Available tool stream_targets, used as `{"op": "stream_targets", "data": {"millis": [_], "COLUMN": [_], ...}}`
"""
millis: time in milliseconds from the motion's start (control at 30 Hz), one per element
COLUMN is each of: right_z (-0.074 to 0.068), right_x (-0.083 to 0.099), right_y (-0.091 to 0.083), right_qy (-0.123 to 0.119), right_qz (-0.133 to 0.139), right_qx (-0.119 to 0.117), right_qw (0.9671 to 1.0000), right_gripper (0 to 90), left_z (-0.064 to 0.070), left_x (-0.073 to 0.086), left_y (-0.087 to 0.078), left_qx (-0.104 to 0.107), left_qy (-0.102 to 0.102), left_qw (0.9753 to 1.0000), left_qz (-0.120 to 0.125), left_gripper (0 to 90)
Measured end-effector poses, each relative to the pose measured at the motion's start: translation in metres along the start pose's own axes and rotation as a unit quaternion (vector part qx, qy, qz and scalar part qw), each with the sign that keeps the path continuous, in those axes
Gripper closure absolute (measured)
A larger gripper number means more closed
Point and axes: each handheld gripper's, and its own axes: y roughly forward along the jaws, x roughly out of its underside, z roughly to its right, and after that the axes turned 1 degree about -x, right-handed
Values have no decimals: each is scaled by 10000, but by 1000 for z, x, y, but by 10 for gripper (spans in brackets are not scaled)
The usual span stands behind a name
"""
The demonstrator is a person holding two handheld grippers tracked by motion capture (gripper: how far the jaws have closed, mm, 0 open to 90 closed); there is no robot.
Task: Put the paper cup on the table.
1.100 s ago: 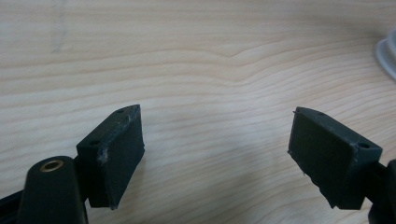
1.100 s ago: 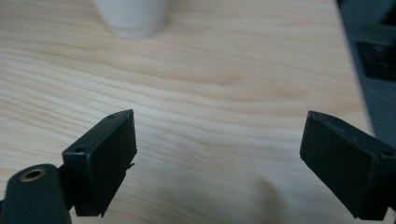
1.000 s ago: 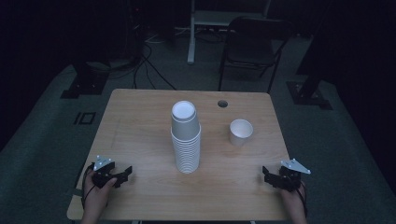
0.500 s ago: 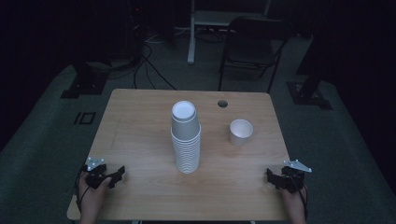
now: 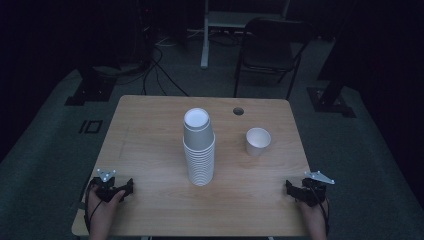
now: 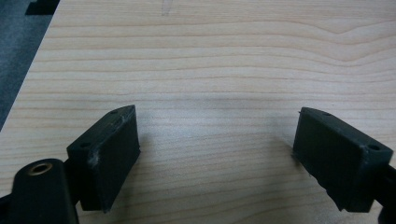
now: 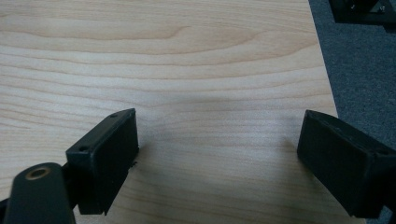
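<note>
A tall stack of white paper cups point(image 5: 199, 147) stands upright in the middle of the wooden table point(image 5: 150, 130). To its right stands a single white cup point(image 5: 258, 141), open end up. My left gripper point(image 5: 125, 188) rests at the table's near left corner, open, with bare wood between its jaws point(image 6: 217, 140). At the near right corner my right gripper point(image 5: 291, 188) is also open, its jaws wide apart over bare wood point(image 7: 219, 140) close to the table's right edge.
A round cable hole point(image 5: 238, 111) is in the tabletop at the back right. Behind the table stand a dark chair point(image 5: 270, 47) and a white desk frame point(image 5: 205, 35), with cables on the carpet. Equipment bases point(image 5: 85, 92) sit on the floor at both sides.
My left gripper has drawn back toward the table's near left corner. The right gripper has shifted slightly nearer and rightward. The cups have not moved.
</note>
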Motion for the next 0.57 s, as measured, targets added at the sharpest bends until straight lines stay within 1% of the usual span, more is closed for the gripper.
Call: {"op": "stream_targets", "data": {"millis": [33,67,133,233,367,433,467,567], "right_z": [0,0,0,0,0,0,0,0], "right_x": [0,0,0,0,0,0,0,0], "right_y": [0,0,0,0,0,0,0,0], "right_qy": [1,1,0,-2,-2,-3,-6,-10], "right_qz": [-1,-1,0,1,0,0,0,-1], "right_qx": [0,0,-1,-5,-8,-10,-13,-19], "right_qw": [10000,10000,10000,10000,10000,10000,10000,10000], "right_gripper": [119,119,119,119,119,119,119,119], "left_z": [0,1,1,2,2,0,1,1], "left_x": [0,0,0,-1,-1,-2,-2,-2], "left_y": [0,1,1,2,2,4,4,5], "left_qx": [0,-85,-158,-298,-480,-608,-632,-650], "left_qy": [0,-94,-173,-309,-505,-642,-663,-677], "left_qw": [10000,9999,9997,9991,9975,9960,9956,9954], "left_qz": [0,-18,-64,-61,-73,-157,-173,-177], "left_gripper": [145,145,93,85,82,28,7,4]}}
